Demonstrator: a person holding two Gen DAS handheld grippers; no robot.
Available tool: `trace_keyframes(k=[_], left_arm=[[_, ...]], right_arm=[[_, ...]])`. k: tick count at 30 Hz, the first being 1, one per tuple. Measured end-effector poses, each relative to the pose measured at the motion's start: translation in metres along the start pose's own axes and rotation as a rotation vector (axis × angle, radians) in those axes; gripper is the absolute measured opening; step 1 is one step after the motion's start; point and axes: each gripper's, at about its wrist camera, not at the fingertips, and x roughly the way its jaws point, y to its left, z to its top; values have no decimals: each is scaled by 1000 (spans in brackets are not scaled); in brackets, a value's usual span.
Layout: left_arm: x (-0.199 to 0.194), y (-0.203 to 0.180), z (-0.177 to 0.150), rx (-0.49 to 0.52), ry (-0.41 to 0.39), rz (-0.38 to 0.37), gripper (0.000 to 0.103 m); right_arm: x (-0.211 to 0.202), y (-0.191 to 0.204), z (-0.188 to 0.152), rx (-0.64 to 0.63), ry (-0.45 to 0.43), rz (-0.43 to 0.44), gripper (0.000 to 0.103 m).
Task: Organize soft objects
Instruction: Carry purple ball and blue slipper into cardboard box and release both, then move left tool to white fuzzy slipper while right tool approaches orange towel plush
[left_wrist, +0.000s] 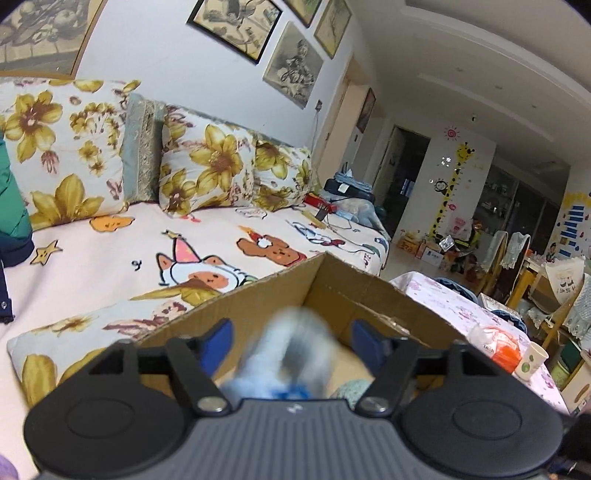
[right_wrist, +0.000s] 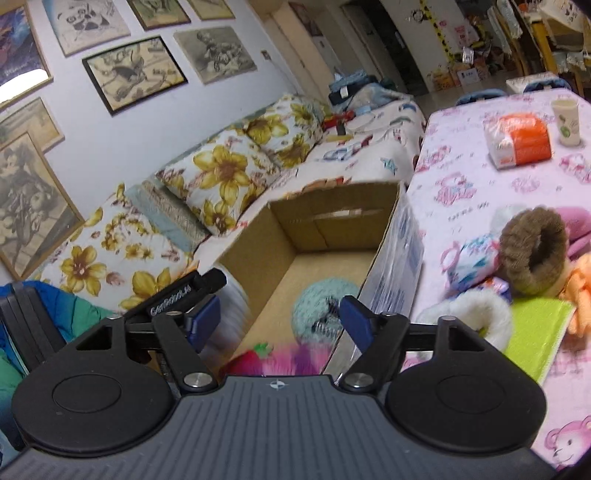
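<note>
An open cardboard box (left_wrist: 354, 291) (right_wrist: 332, 221) stands between the sofa and the table. My left gripper (left_wrist: 291, 332) is open over the box; a blurred white-blue fluffy object (left_wrist: 291, 350) is between its spread fingers, touching neither. My right gripper (right_wrist: 280, 314) is open and empty above the box. Inside lie a teal fluffy item (right_wrist: 321, 295) and a pink-red plush (right_wrist: 273, 358). On the table lie a brown fluffy ring (right_wrist: 532, 251), a white fluffy ring (right_wrist: 480, 314), an orange plush (right_wrist: 580, 288), a patterned pouch (right_wrist: 472, 262) and a green cloth (right_wrist: 535, 328).
The table with a pink cloth (right_wrist: 480, 173) carries a tissue pack (right_wrist: 521, 140) and a paper cup (right_wrist: 567, 118). The sofa (left_wrist: 147, 236) with floral cushions (left_wrist: 210, 162) lies left of the box. A green-blue jacket (right_wrist: 40, 306) is at the far left.
</note>
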Motion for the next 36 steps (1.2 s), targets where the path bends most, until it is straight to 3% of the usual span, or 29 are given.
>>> trace_keyframes(k=[3, 7, 11, 18, 36], left_arm=[[-4, -5, 0, 38, -31, 2, 96], [-8, -11, 0, 63, -51, -30, 102], [-12, -16, 0, 71, -60, -82, 102], [-16, -33, -6, 118, -56, -145, 102], [-21, -78, -25, 273, -88, -230, 102]], right_arm=[[-13, 1, 4, -25, -70, -27, 100], [-30, -1, 7, -81, -158, -115, 103], [-39, -10, 9, -73, -211, -190, 103], [-39, -27, 10, -24, -217, -271, 103], [-58, -46, 4, -4, -266, -372, 103]])
